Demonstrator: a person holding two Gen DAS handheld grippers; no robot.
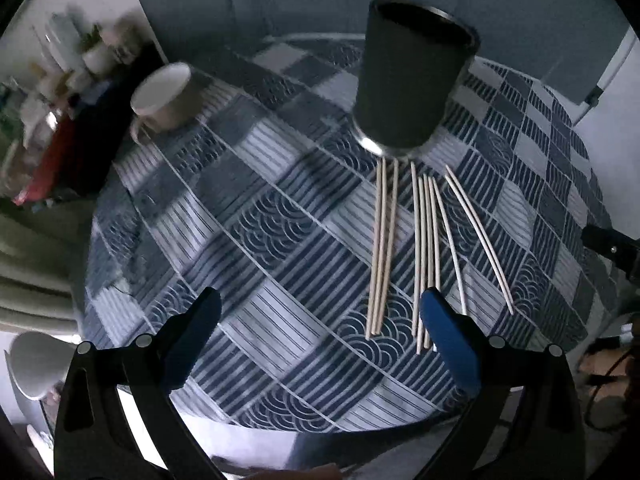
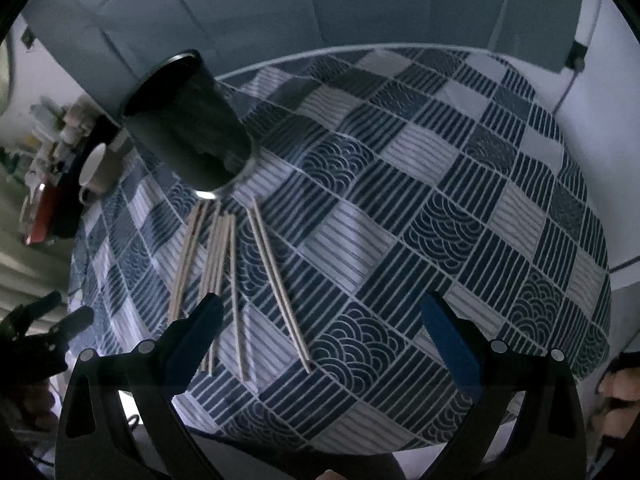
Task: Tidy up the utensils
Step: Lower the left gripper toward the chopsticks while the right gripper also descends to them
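Note:
Several pale wooden chopsticks (image 1: 424, 248) lie side by side on a round table with a blue patterned cloth (image 1: 248, 216). A dark cup (image 1: 408, 80) with a metal rim stands upright just behind their far tips. My left gripper (image 1: 320, 312) is open and empty above the near table edge, its right finger (image 1: 448, 340) over the near ends of the chopsticks. In the right wrist view the chopsticks (image 2: 224, 272) and the cup (image 2: 188, 120) are at the left. My right gripper (image 2: 324, 312) is open and empty, its left finger (image 2: 196, 336) over the chopstick ends.
A white mug (image 1: 164, 96) stands at the table's far left edge, also seen in the right wrist view (image 2: 98, 168). Cluttered shelves with bottles (image 1: 52, 92) lie beyond it. The other gripper (image 2: 36, 328) shows at the left of the right wrist view.

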